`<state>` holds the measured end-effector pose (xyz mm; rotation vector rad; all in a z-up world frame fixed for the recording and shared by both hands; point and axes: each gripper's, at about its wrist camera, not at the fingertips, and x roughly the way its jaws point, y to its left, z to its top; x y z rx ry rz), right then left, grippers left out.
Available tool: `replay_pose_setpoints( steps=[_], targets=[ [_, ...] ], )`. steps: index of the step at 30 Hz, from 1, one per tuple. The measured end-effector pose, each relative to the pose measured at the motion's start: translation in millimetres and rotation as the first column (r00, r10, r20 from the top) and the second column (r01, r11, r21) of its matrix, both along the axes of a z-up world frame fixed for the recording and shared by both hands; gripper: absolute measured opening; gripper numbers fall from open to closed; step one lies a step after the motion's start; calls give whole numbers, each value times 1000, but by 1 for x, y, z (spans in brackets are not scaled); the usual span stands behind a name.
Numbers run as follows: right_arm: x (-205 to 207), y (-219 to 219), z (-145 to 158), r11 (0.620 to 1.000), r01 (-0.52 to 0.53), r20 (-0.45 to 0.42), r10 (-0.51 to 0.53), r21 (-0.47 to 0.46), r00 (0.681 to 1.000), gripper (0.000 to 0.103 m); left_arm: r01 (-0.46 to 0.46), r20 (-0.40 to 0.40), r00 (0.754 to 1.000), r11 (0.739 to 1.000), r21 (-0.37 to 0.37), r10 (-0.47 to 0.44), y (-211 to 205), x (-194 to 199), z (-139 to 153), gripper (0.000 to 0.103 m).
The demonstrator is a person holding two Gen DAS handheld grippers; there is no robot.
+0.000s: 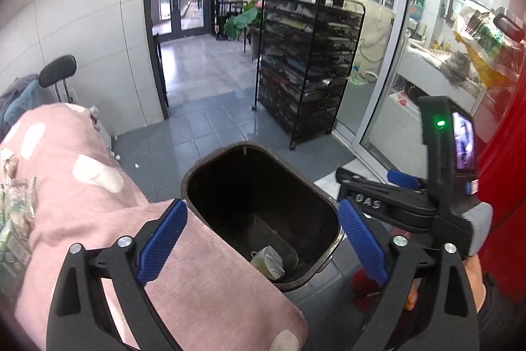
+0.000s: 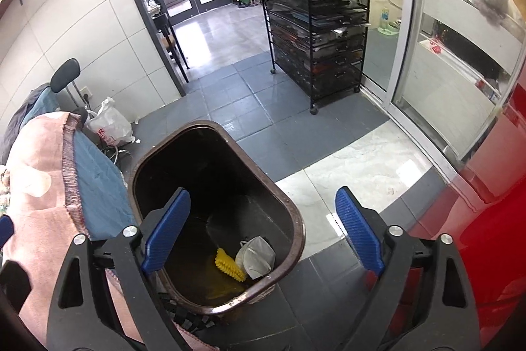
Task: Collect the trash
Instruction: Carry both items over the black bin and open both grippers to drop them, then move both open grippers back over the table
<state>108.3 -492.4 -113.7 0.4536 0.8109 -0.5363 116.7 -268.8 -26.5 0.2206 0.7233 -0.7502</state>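
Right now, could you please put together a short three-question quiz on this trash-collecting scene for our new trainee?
1. True or false: both the left gripper and the right gripper are open and hold nothing.
2. Which lies in the trash bin beside the yellow ridged item? A) a white face mask B) a glass bottle C) a newspaper
3. Fill in: the black drawer cart stands on the ____ floor tiles.

Key: 1 true; 2 A; 3 grey

Right gripper (image 2: 263, 231) over my brown bin (image 2: 297, 219), jaws spread wide, nothing held — white mask (image 2: 255, 256) touching yellow ridged piece (image 2: 229, 264) on bin floor, pink blanket (image 2: 36, 203) just beside.
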Motion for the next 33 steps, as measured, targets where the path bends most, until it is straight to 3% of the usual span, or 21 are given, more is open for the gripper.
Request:
replay_pose_setpoints(
  steps=[11, 19, 24, 33],
  targets=[
    [4, 29, 27, 997, -72, 60, 74, -20, 996, 92, -25, 67, 997, 998, -63, 29, 29, -11, 26, 97],
    [11, 64, 50, 982, -188, 119, 189, -18, 975, 95, -120, 80, 989, 988, -95, 128, 73, -15, 30, 97],
    [21, 92, 62, 961, -278, 158, 275, -6, 948, 95, -211, 97, 971, 974, -80, 218, 111, -17, 28, 97],
    [43, 157, 72, 889, -457, 173, 450, 2, 876, 95, -374, 49, 923, 921, -112, 381, 189, -17, 21, 97]
  ],
)
